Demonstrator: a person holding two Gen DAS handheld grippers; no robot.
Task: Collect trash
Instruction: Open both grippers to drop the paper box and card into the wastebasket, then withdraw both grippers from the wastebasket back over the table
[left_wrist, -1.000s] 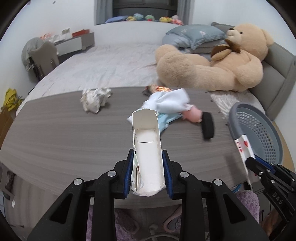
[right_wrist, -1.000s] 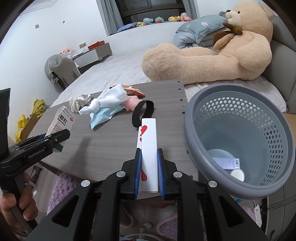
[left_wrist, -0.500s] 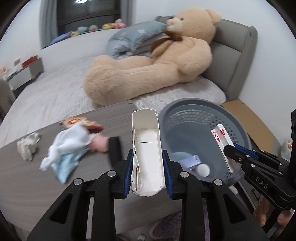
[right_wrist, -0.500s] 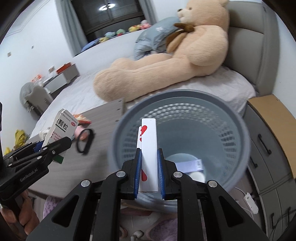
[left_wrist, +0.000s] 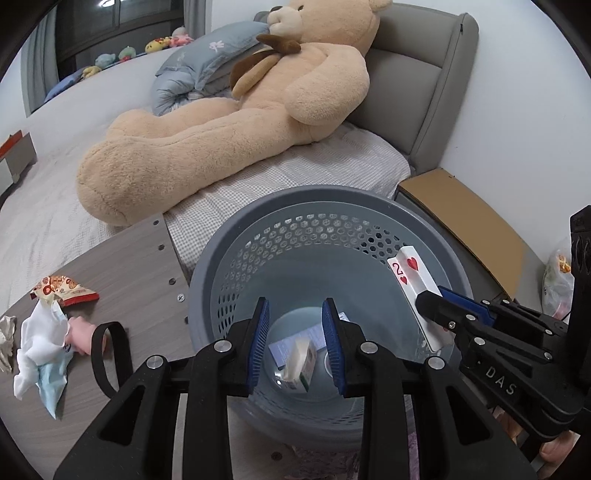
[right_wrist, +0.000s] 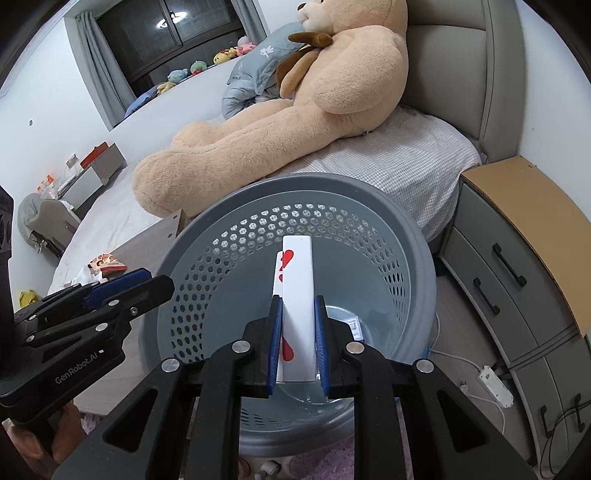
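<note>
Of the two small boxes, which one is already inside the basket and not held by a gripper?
The white and green carton, loose inside the grey basket below the open left gripper. The playing-card box sits clamped in the right gripper above the basket.

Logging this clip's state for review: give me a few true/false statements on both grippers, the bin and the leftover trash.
1. The left gripper is open above the basket. True.
2. The right gripper is empty. False: its fingers clamp the playing-card box.
3. A small carton is inside the basket. True.
4. The table holds no more trash. False: a snack wrapper and crumpled tissues lie there.
</note>
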